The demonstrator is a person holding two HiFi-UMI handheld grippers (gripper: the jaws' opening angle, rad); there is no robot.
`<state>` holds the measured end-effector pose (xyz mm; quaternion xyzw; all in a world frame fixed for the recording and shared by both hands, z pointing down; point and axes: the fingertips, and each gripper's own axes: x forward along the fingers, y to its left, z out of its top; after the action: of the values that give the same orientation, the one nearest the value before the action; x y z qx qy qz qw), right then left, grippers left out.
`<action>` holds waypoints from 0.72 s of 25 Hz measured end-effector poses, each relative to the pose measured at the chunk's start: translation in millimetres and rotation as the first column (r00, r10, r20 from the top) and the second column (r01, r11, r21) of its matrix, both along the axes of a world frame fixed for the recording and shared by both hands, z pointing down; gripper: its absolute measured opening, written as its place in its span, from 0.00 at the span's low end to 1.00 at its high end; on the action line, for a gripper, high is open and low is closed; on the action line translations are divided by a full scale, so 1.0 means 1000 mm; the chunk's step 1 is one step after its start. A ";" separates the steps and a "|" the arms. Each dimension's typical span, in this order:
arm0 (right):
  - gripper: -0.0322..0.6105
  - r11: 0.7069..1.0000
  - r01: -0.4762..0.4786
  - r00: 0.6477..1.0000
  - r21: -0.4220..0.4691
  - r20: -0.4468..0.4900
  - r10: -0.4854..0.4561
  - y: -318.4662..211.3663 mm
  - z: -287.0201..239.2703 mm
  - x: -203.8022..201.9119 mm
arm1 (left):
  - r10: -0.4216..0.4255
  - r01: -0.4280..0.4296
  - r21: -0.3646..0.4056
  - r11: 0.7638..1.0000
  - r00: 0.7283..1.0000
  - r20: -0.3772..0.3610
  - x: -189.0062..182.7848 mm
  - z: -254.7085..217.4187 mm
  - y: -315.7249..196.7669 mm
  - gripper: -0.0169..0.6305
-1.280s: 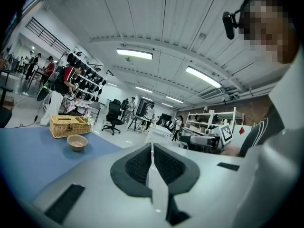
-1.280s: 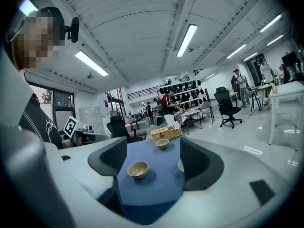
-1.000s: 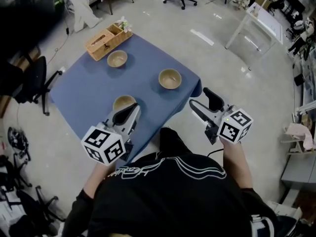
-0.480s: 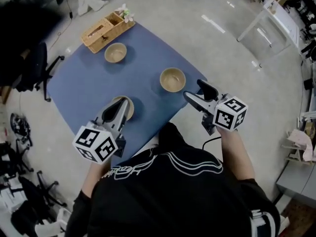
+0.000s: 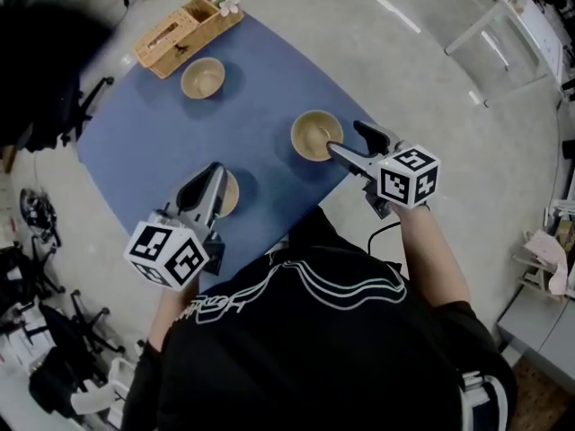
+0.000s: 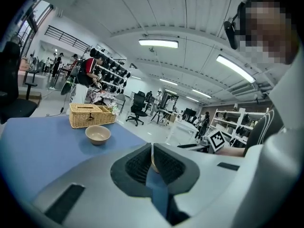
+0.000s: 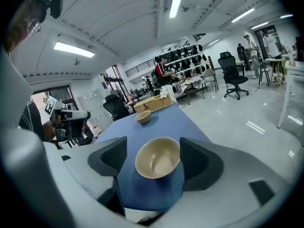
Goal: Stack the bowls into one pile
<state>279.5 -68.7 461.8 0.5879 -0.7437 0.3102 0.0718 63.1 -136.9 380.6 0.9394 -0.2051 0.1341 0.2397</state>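
My left tool (image 6: 151, 156) is narrowed down, and its pads pinch the thin wall of the near bowl (image 5: 231, 193). This bowl lies farthest from the wicker basket (image 5: 180, 32), at the table (image 5: 269, 74) edge closest to me. Only a sliver of its tan rim shows between the pads. My right tool (image 5: 349, 142) is spread wide, with the middle bowl (image 7: 157, 157) between the two pads and touching neither. That bowl sits well apart from the basket, toward the opposite corner of the blue cloth. The far bowl (image 5: 203, 77) sits just beside the basket. The middle and far bowls are upright on the cloth with their openings facing up, and being round they have no long axis. The three bowls are apart from one another and none is stacked.
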 end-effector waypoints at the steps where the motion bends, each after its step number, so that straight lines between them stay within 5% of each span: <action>1: 0.61 1.000 0.003 1.000 -0.014 -0.009 -0.003 -0.004 0.006 0.002 | -0.007 0.007 -0.004 1.000 1.000 0.003 0.000 0.002 -0.004 0.08; 18: 0.53 0.973 0.034 0.999 -0.227 0.002 -0.034 -0.031 0.084 0.011 | -0.081 0.082 -0.032 0.996 0.996 0.039 -0.004 0.022 -0.035 0.08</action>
<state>290.3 -99.4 545.7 0.5634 -0.7133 0.3912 0.1445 59.2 -171.9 402.3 0.9234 -0.2455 0.1454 0.2567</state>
